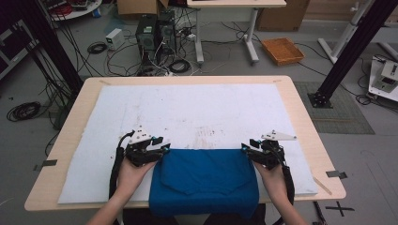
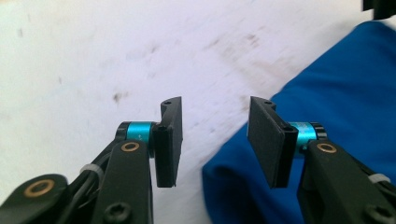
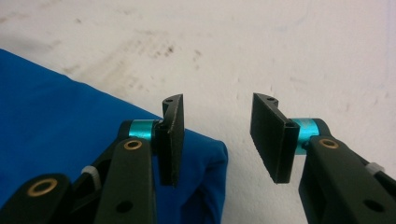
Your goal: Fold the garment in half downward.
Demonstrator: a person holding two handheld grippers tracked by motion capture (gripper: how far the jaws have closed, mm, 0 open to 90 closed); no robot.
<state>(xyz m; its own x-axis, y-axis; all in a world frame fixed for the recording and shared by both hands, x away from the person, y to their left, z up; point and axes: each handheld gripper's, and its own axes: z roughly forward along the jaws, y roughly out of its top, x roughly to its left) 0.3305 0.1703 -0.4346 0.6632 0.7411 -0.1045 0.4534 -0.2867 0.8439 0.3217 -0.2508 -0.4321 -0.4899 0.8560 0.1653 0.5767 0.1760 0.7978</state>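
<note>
Blue cloth (image 1: 205, 180): folded, lying at the near edge of the surface (image 1: 300, 101), midway along it, on the white mat (image 1: 187, 108); near portion hanging over that edge. Far fold line straight, parallel to the near edge. Left gripper (image 1: 163, 146) at the far left corner of the cloth, right gripper (image 1: 245, 151) at the far right corner. Jaws of both standing about half open, nothing between the pads; fabric just beside them, not pinched.

Risks, as judged:
- Overhanging portion liable to drag the cloth off the near edge once unsupported.
- Corners released loose; fold likely to spring open or bunch.
- Withdrawing jaws liable to snag the fabric edge and skew the fold.
- Stained mat; possible marking of the cloth.
</note>
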